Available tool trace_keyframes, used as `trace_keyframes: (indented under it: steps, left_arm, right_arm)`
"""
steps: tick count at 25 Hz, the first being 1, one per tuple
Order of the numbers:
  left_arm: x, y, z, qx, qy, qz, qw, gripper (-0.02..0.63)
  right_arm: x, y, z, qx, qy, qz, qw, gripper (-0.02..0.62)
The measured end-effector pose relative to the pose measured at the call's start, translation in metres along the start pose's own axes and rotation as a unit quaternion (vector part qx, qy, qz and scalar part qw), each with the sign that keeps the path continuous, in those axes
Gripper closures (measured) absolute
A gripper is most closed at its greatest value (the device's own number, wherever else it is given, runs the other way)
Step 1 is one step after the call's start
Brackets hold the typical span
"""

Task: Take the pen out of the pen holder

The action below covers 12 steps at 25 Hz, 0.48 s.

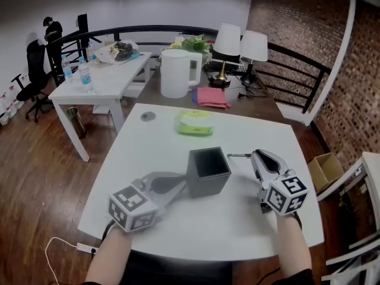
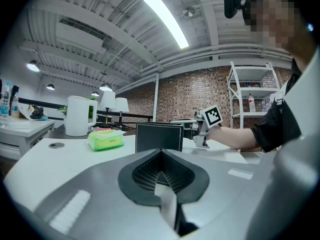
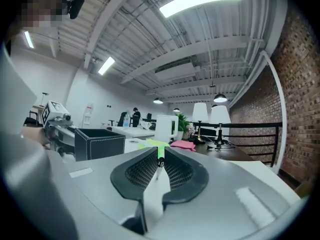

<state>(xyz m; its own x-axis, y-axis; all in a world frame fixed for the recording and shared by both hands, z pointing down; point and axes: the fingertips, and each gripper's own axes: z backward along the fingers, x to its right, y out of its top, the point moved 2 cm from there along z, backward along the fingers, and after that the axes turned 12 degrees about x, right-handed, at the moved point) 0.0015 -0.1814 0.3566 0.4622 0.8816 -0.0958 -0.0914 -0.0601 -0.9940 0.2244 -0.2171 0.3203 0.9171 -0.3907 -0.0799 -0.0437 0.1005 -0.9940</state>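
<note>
A black square pen holder point(image 1: 208, 171) stands open-topped on the white table point(image 1: 178, 230), and looks empty from above. My left gripper point(image 1: 180, 184) lies low on the table with its jaws shut, its tips at the holder's left wall; the holder point(image 2: 160, 137) fills the middle of the left gripper view beyond them point(image 2: 160, 154). Right of the holder, my right gripper point(image 1: 254, 155) is shut on a thin pen point(image 1: 238, 155) whose dark end sticks out to the left. In the right gripper view the pen point(image 3: 159, 167) lies between the pads point(image 3: 146, 170).
A green wipes pack point(image 1: 196, 123) and a grey disc point(image 1: 148, 116) lie farther back on the table. Behind it a brown desk holds a white jug point(image 1: 176, 73), a pink cloth point(image 1: 211, 97) and two lamps point(image 1: 228, 40). A cardboard box point(image 1: 325, 170) sits on the floor at right.
</note>
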Motion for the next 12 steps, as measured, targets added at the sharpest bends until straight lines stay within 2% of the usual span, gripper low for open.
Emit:
trace_keyframes:
  steps: [5, 10, 12]
  left_arm:
    - [0.000, 0.000, 0.001, 0.001, 0.001, -0.001, 1.0000, 0.606]
    - [-0.001, 0.000, -0.001, 0.000, 0.000, -0.001, 1.0000, 0.606]
    - [-0.001, 0.000, -0.001, 0.000, 0.000, -0.002, 1.0000, 0.606]
  right_arm:
    - [-0.009, -0.036, 0.001, -0.063, 0.010, 0.000, 0.998, 0.541]
    - [-0.004, -0.053, -0.003, -0.097, 0.024, -0.080, 0.992, 0.537]
    - [0.000, -0.055, -0.002, -0.098, 0.022, -0.101, 0.990, 0.512]
